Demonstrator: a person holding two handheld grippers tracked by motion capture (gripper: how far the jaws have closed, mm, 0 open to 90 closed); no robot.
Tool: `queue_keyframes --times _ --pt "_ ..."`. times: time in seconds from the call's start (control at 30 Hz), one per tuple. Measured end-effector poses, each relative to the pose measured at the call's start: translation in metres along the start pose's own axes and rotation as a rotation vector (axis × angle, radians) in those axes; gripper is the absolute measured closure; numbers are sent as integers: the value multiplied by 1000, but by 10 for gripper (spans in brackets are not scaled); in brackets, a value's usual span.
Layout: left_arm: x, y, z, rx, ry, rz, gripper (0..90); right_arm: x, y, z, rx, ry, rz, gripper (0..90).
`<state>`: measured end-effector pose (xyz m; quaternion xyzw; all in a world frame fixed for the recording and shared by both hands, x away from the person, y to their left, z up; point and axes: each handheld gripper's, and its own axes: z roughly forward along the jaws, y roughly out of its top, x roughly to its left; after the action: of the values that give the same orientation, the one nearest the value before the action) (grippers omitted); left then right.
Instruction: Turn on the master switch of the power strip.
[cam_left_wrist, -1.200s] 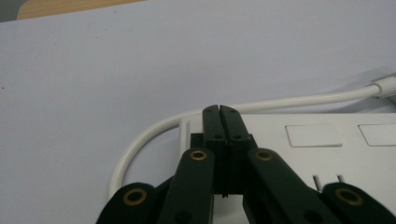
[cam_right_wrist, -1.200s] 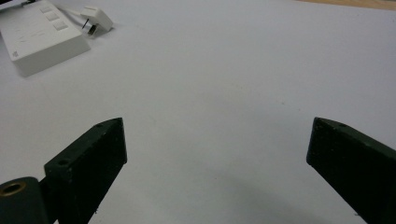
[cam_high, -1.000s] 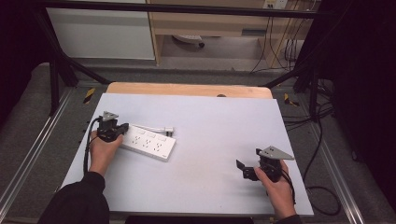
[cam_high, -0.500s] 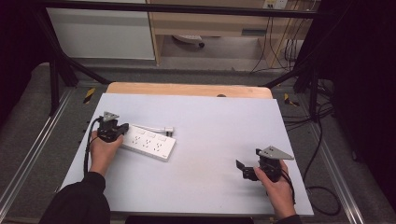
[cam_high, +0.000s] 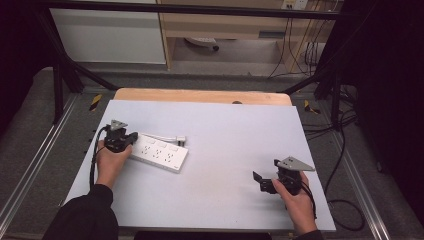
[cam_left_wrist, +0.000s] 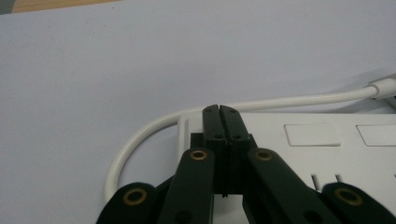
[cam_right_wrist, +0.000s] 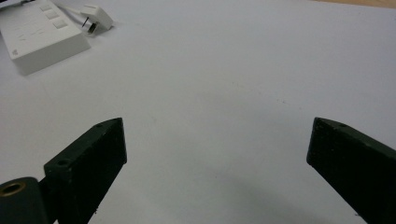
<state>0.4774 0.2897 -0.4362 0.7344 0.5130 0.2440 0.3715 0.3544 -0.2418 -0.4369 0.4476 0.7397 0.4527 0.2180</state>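
no legible txt, no labels/brands/nos., power strip (cam_high: 159, 152) markings too small to read

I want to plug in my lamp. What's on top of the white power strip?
The left claw, closed, rests over one end of the power strip, near its cord. The sockets beyond it are uncovered. What lies directly under the claw is hidden.

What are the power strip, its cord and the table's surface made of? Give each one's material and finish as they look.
Power strip: seemingly hard white plastic, smooth, with crisp moulded edges.
Cord: probably a rubbery white sheath; it bends in a smooth loop with a soft sheen.
Table: a matte pale grey sheet over light wood, bare along the far edge.
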Motion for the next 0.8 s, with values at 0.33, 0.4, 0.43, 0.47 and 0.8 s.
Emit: queue_keyframes --times 0.33,0.4,0.43,0.47,0.8 --pt "1 0 0 0 -4 -13 900 0 0 0 1 0 0 52" --pt "1 0 0 2 -6 -17 900 0 0 0 1 0 -1 52" --pt "1 0 0 2 -7 -22 900 0 0 0 1 0 0 52" --pt "1 0 0 1 -8 -24 900 0 0 0 1 0 0 52" --pt "2 -1 0 0 -13 -26 900 0 0 0 2 0 -1 53"
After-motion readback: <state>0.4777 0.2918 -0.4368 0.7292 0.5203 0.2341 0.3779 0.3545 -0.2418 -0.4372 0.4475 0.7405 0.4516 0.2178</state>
